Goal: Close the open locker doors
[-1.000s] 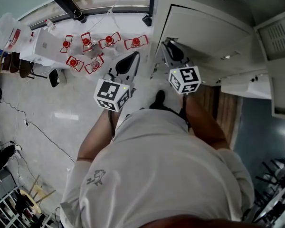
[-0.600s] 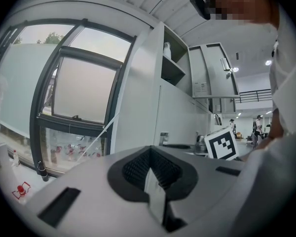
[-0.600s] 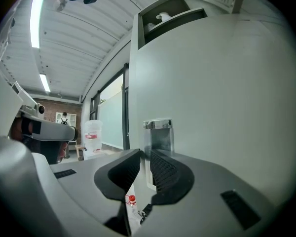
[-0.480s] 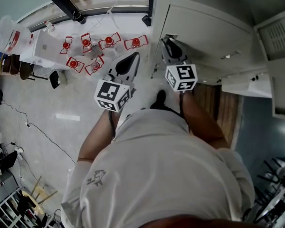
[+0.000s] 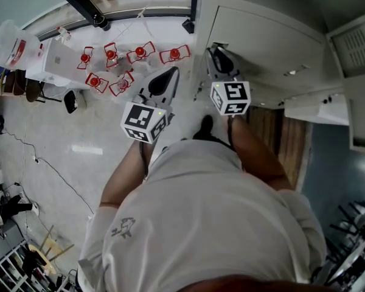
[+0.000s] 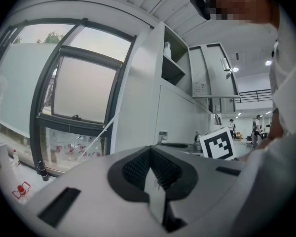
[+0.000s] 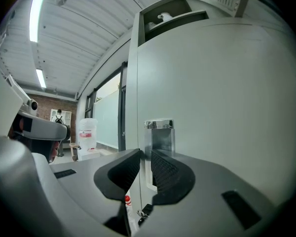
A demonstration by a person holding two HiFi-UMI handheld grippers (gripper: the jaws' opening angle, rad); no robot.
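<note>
A pale grey locker door [image 5: 267, 41] stands ajar in front of me. Its face [image 7: 227, 98] fills the right gripper view, with a metal latch [image 7: 159, 132] near its free edge. My right gripper [image 5: 214, 55] [image 7: 144, 157] is at that edge, its dark ribbed jaws one on each side and closed on it. To the left, away from the lockers, my left gripper [image 5: 167, 76] [image 6: 150, 154] is held out over the floor. Its jaws meet at the tips with nothing between them.
More locker doors hang open at the right [image 5: 359, 47] and higher up [image 6: 214, 68]. Several red-and-white objects [image 5: 128, 56] lie on the floor by the window [image 6: 84, 88]. A water bottle [image 5: 9, 38] stands at the far left, with cables across the floor.
In the head view my right gripper has shifted slightly left and up along the door's edge. The left gripper has stayed where it was.
</note>
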